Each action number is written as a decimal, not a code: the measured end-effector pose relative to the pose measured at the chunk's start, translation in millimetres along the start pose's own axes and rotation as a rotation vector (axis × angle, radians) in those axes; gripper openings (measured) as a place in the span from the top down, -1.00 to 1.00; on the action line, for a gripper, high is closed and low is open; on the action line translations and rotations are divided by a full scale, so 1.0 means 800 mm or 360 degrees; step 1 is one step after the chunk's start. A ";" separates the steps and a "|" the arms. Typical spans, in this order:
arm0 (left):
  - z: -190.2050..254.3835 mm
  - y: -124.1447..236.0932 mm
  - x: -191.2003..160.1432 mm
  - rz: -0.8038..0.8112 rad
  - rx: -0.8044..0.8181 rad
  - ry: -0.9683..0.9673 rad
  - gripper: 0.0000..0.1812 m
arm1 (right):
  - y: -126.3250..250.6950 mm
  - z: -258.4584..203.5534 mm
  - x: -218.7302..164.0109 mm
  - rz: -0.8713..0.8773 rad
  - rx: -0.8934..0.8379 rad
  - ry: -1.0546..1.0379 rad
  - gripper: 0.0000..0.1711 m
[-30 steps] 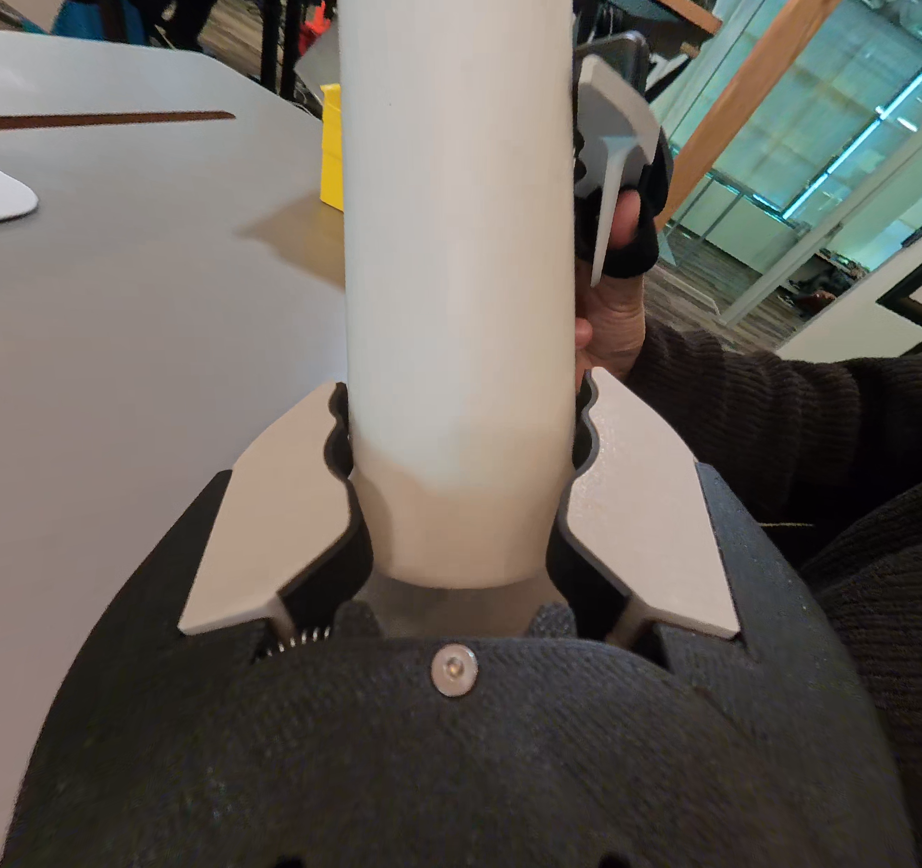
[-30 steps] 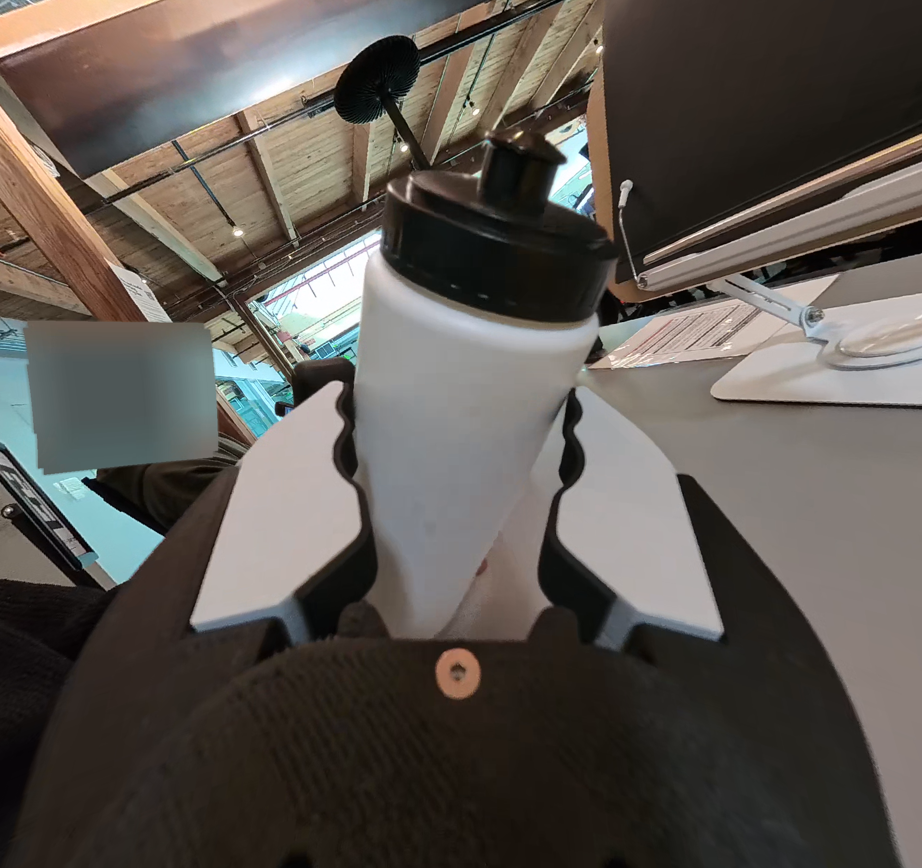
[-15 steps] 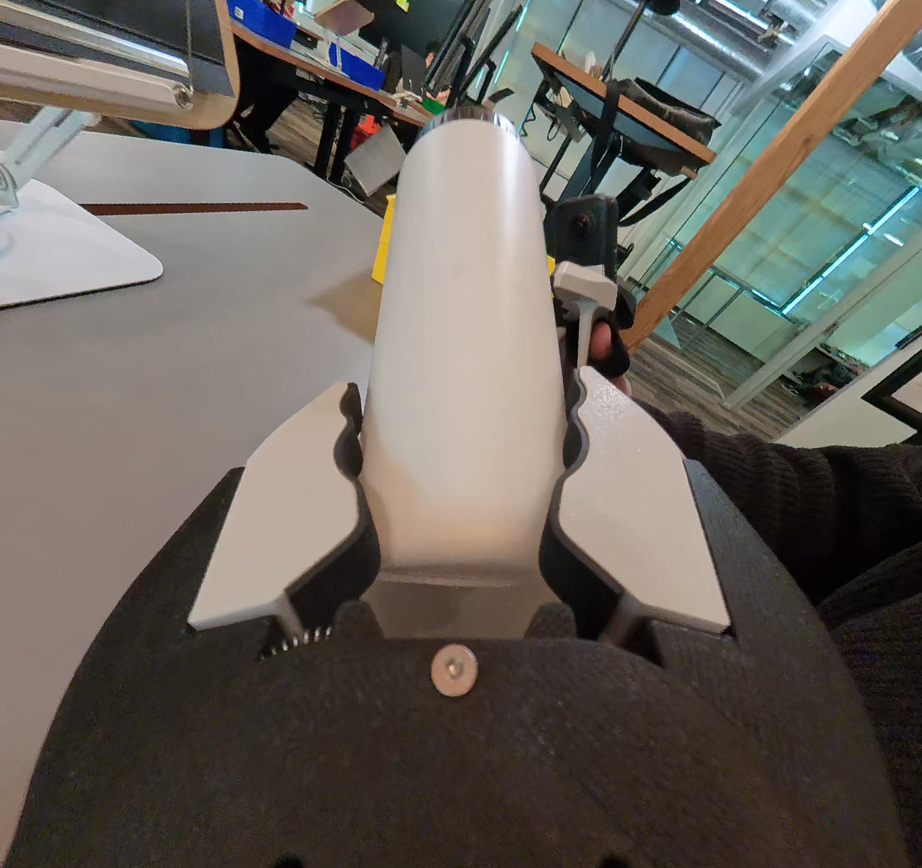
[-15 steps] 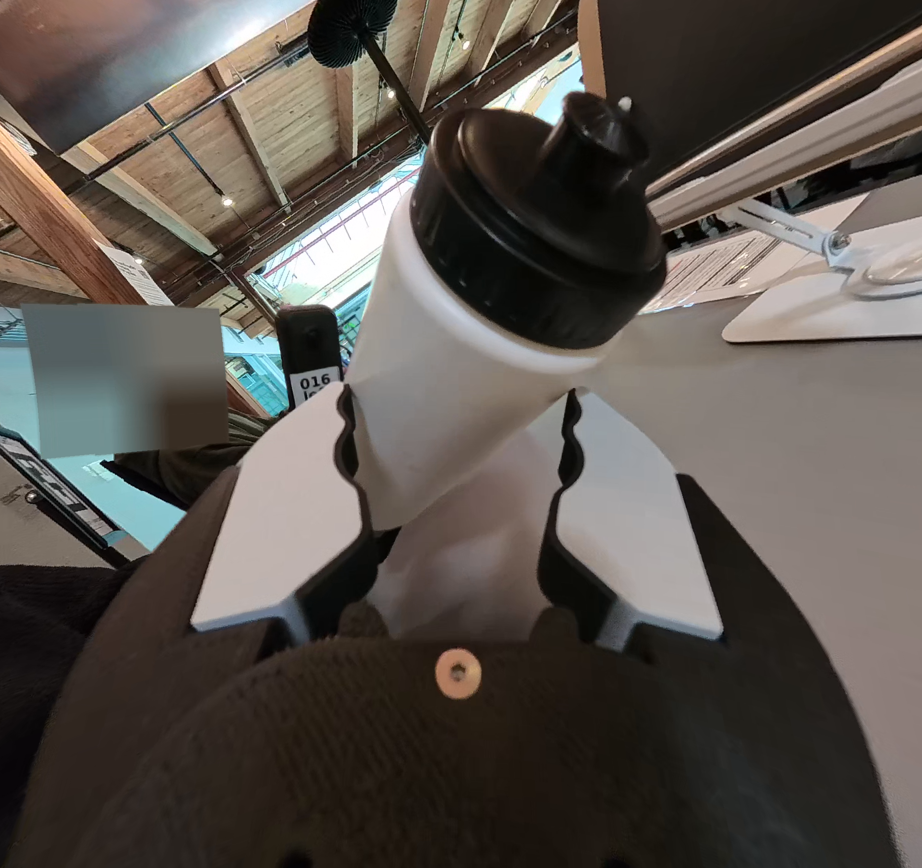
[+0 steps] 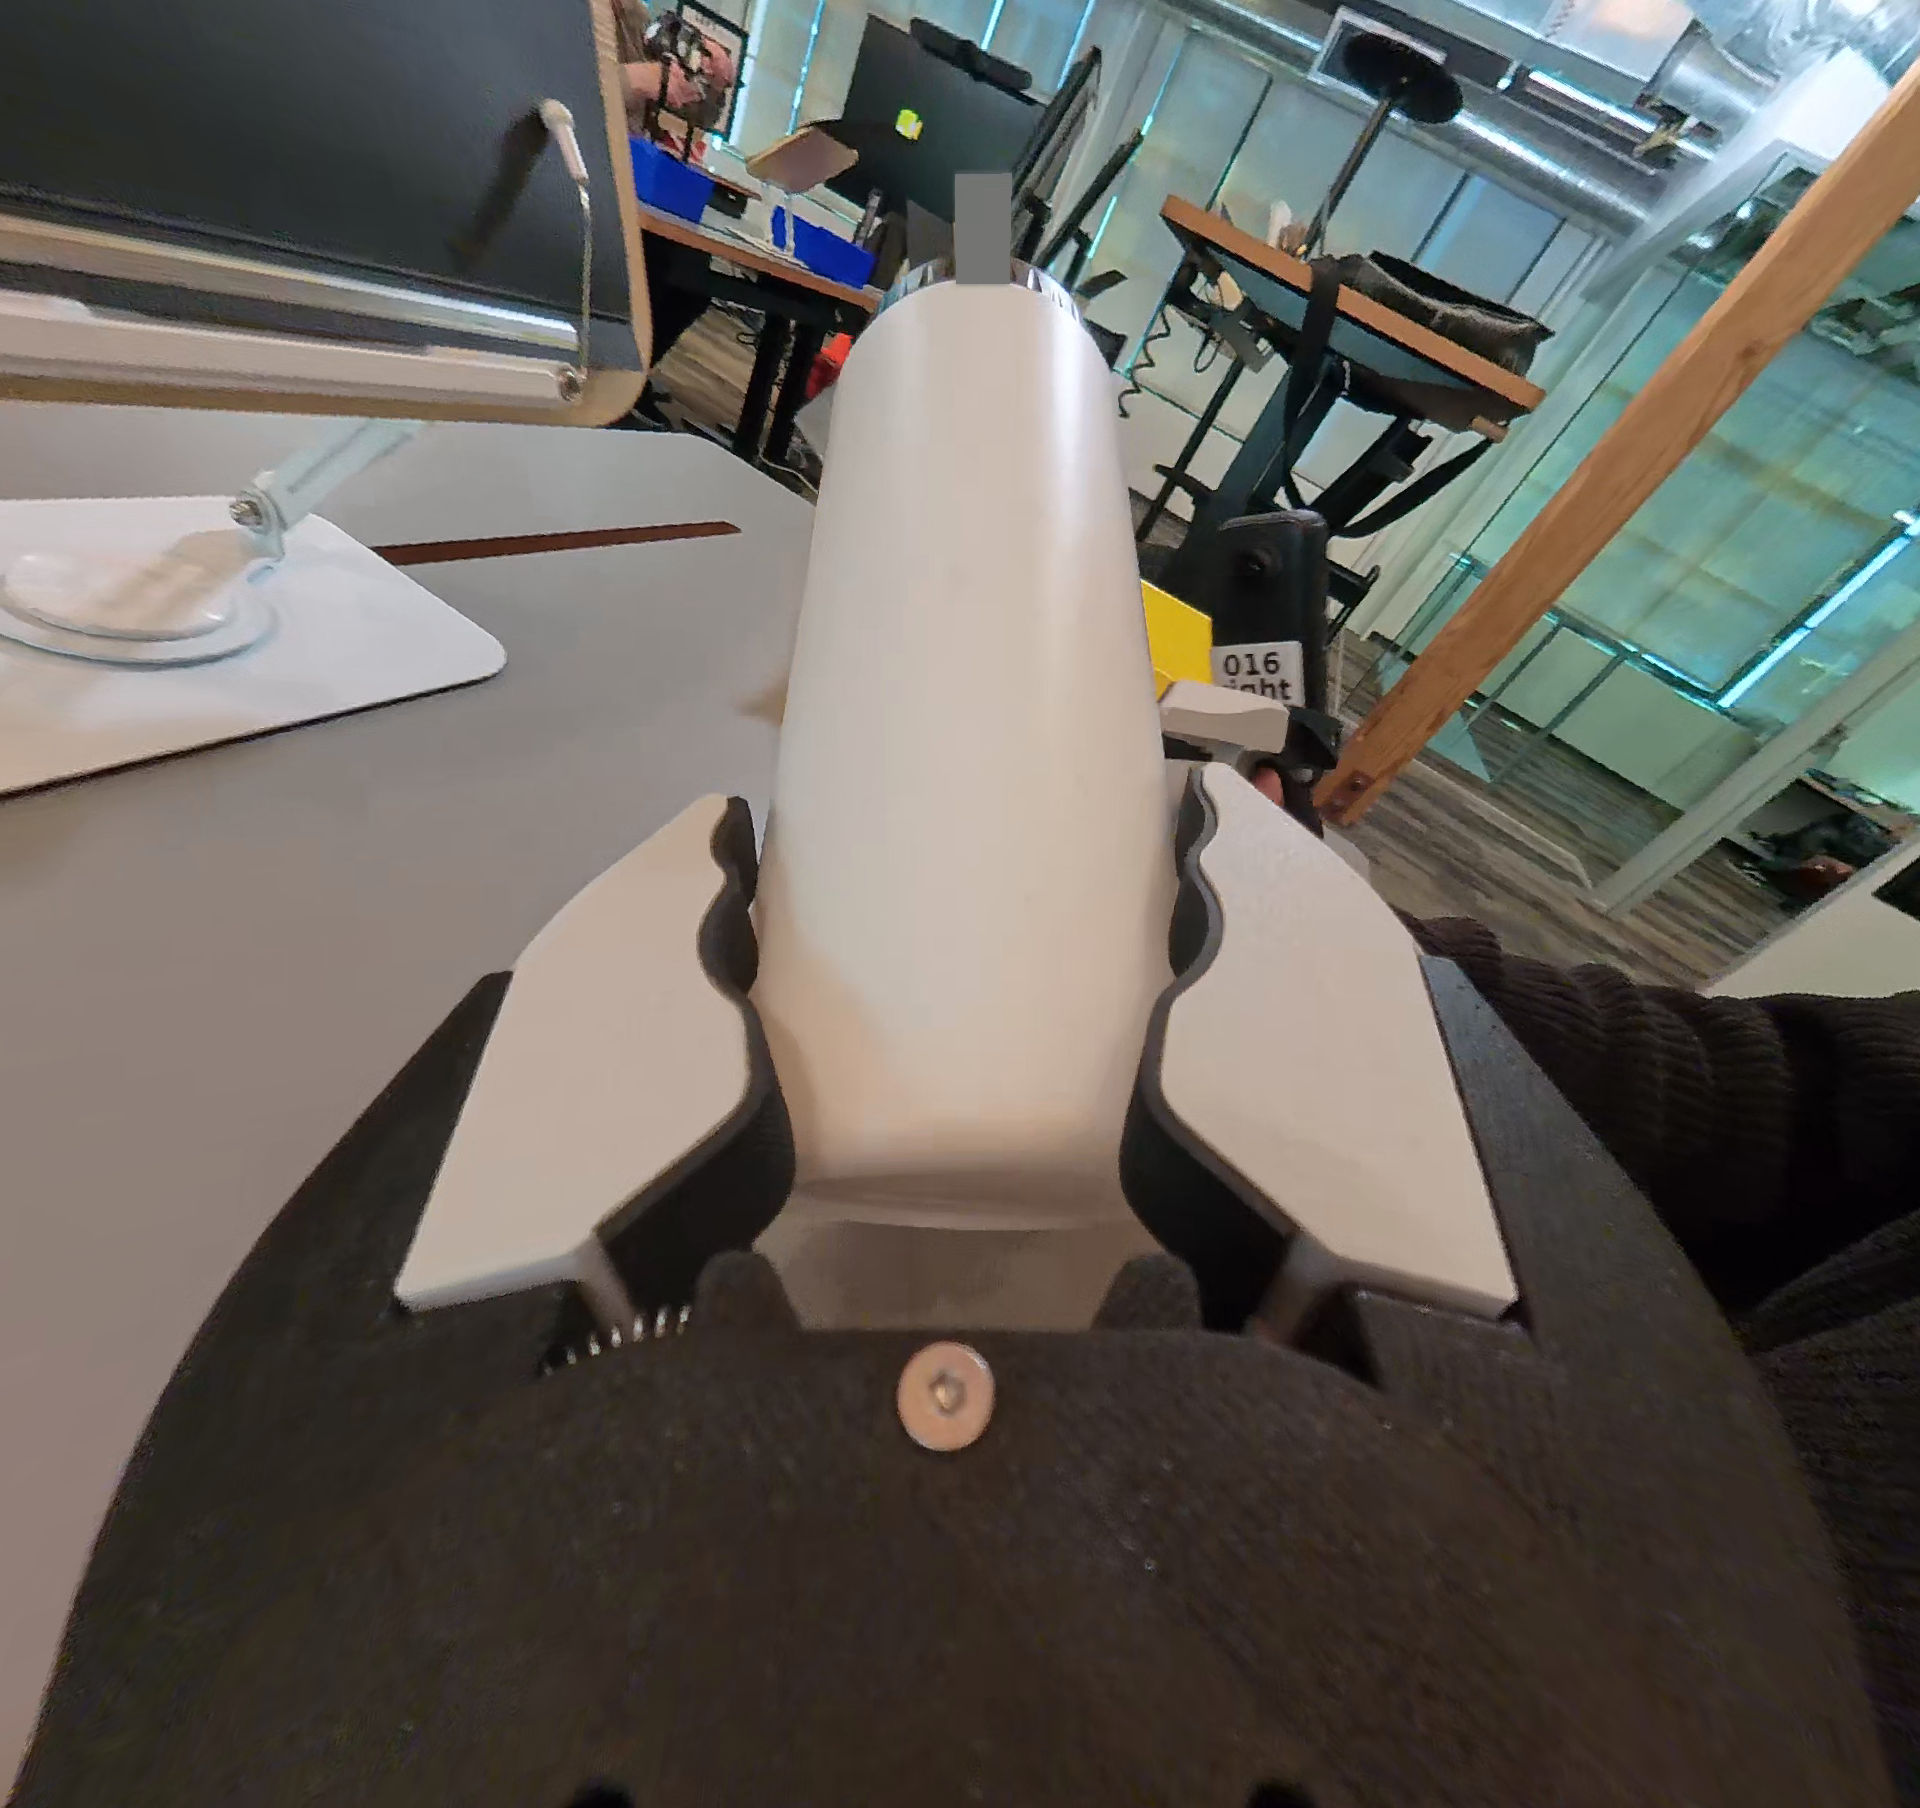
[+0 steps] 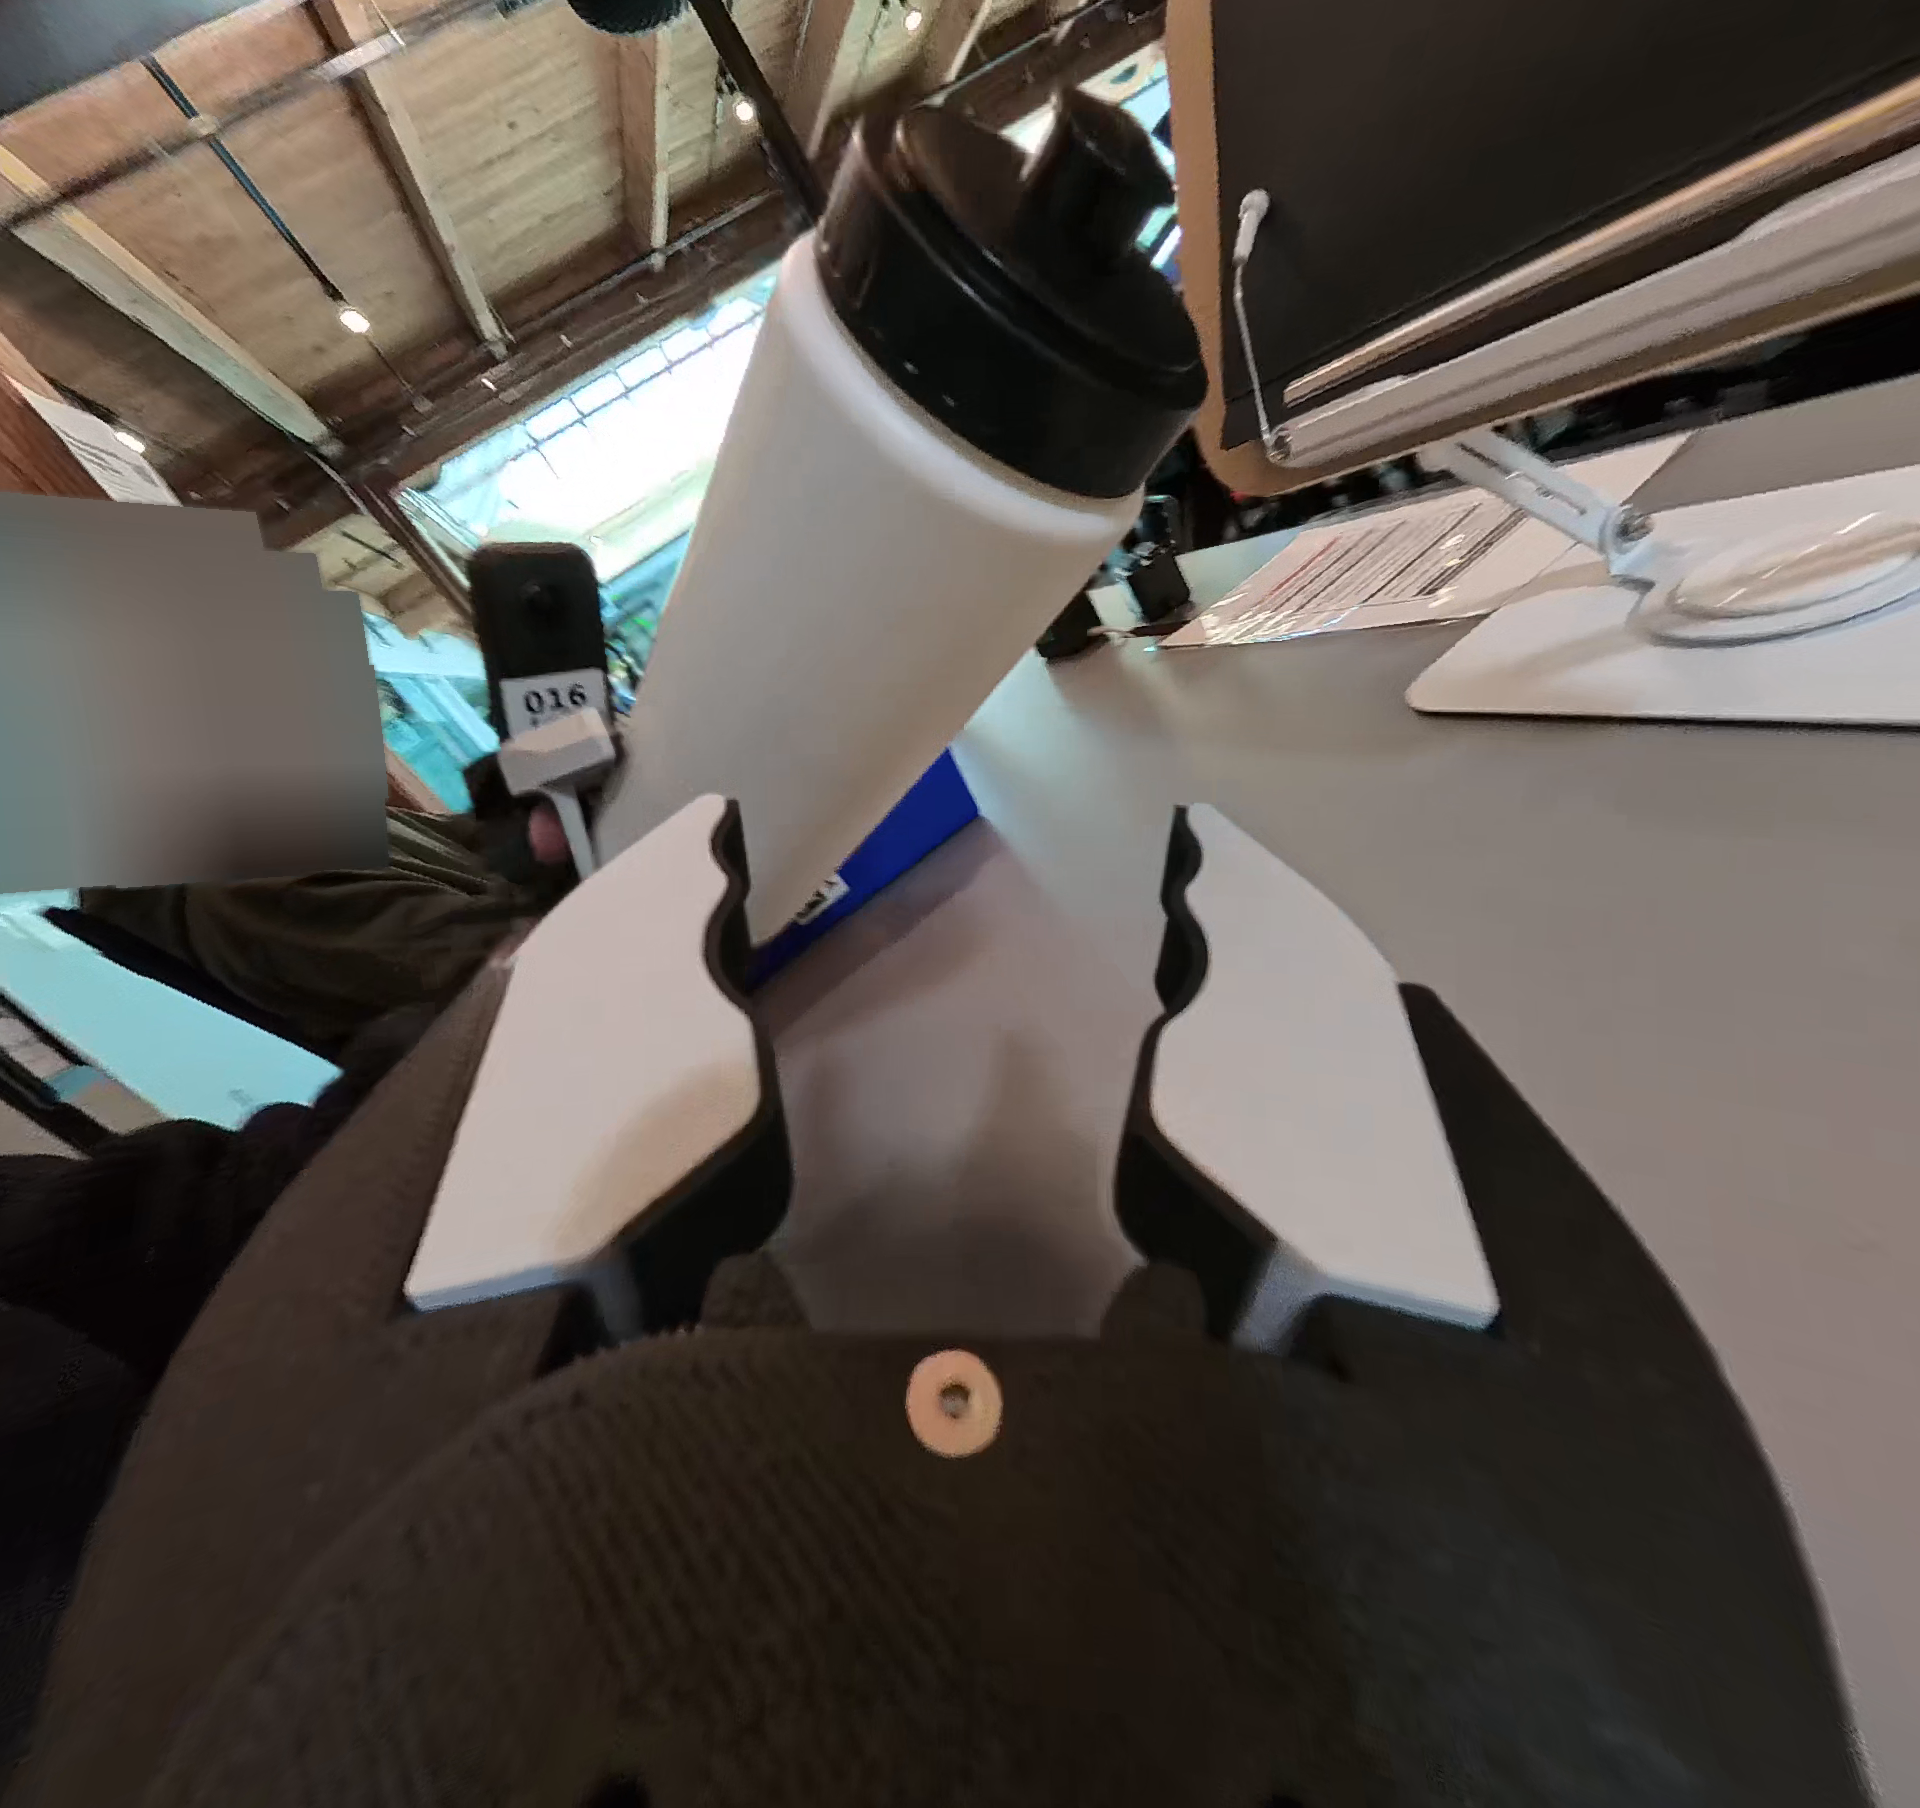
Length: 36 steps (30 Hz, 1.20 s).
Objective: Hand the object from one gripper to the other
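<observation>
bottle (image 5: 961, 719) between left gripper (image 5: 961, 937) jaws | right gripper (image 6: 956, 937) beside, seemingly apart

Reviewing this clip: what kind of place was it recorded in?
Most likely an open-plan office or lab workspace. A grey desk carries a monitor on a white stand; more desks with monitors stand behind, past glass partitions and under exposed timber ceiling beams.

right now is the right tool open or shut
Open: in the right wrist view the right tool has its fingers spread with bare gap between them, and the white bottle sits beyond, held by the left tool.
</observation>
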<state>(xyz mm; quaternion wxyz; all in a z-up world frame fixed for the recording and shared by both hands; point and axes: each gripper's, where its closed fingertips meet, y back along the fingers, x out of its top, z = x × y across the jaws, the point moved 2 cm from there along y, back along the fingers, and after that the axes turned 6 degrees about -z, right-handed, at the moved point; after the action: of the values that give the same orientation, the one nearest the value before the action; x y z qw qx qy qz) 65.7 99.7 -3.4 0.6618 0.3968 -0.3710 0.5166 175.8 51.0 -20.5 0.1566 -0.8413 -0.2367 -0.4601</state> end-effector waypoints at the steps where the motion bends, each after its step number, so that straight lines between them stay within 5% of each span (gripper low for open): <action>1: -0.003 0.004 0.003 -0.0003 0.0015 -0.0003 0.11 | 0.002 0.001 0.002 -0.0013 -0.0049 0.0069 0.08; 10: -0.027 0.028 0.013 -0.0263 0.0086 0.0089 0.11 | 0.039 -0.006 0.045 -0.0320 -0.0602 0.1153 0.19; 20: -0.030 0.023 -0.013 -0.0533 0.0025 0.0357 0.11 | -0.016 -0.028 0.006 -0.1070 -0.0637 0.2245 -0.03; 27: -0.022 0.014 -0.020 -0.0605 -0.0005 0.0359 0.11 | -0.049 -0.013 -0.012 -0.1367 -0.0632 0.2724 -0.06; 36: -0.010 0.003 -0.020 -0.0640 -0.0047 0.0313 0.10 | -0.067 -0.010 -0.018 -0.1445 -0.0582 0.2828 -0.07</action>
<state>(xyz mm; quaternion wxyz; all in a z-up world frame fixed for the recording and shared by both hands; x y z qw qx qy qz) 60.8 101.1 -20.8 0.7902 0.4009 -0.2257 0.4048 134.3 88.1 -25.8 -0.0448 -0.0360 -0.2580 -0.9644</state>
